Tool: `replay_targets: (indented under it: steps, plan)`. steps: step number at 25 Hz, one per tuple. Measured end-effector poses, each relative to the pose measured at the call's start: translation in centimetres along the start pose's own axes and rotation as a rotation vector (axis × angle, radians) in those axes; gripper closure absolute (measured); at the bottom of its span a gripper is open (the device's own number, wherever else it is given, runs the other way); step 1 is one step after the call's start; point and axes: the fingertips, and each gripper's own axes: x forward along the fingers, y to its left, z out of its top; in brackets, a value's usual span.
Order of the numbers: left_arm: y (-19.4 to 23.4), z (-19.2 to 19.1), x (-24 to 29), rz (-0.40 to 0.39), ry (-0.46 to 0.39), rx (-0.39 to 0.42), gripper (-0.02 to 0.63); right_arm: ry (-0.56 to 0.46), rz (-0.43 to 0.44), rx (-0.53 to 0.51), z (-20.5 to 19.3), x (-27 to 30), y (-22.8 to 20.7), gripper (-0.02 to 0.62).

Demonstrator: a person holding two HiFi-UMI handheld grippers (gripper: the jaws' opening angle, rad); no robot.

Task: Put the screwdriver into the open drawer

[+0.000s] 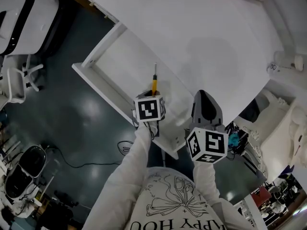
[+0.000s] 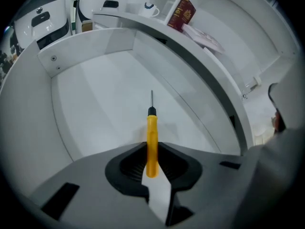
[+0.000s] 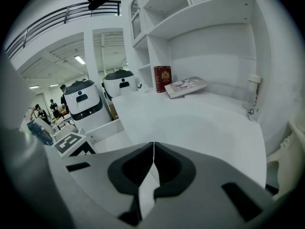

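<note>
A screwdriver (image 2: 151, 142) with a yellow handle and a thin metal shaft is clamped in my left gripper (image 2: 151, 149), tip pointing away from me. It hangs over the inside of the open white drawer (image 2: 95, 104), and in the head view the screwdriver (image 1: 154, 84) sticks out above the left gripper (image 1: 149, 102) over the drawer (image 1: 103, 63). My right gripper (image 3: 153, 149) is shut with nothing between its jaws, and it hovers over the white desk top (image 3: 200, 123). In the head view the right gripper (image 1: 206, 110) sits to the right of the left one.
A red book (image 3: 162, 78) and a flat booklet (image 3: 186, 86) lie at the back of the desk under white shelves (image 3: 200, 13). White machines (image 3: 86, 101) stand beyond the drawer. A chair (image 1: 21, 75) and cables (image 1: 72, 162) are on the dark floor.
</note>
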Motion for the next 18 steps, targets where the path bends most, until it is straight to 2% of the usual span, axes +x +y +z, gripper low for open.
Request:
replay_targets:
  steps: [4, 10, 14, 18]
  plan:
    - [0.2, -0.2, 0.8, 0.02, 0.021, 0.019, 0.54, 0.004, 0.004, 0.001, 0.0, 0.1, 0.2, 0.591]
    - [0.5, -0.4, 1.3, 0.04, 0.022, 0.006, 0.538, 0.004, 0.011, 0.001, 0.0, 0.2, 0.3, 0.591]
    - [0.4, -0.2, 1.2, 0.026, 0.006, -0.006, 0.532, -0.001, 0.015, 0.003, 0.2, 0.1, 0.4, 0.591]
    - [0.0, 0.1, 0.7, -0.002, -0.022, -0.028, 0.446, -0.014, 0.021, 0.001, 0.5, -0.2, 0.5, 0.591]
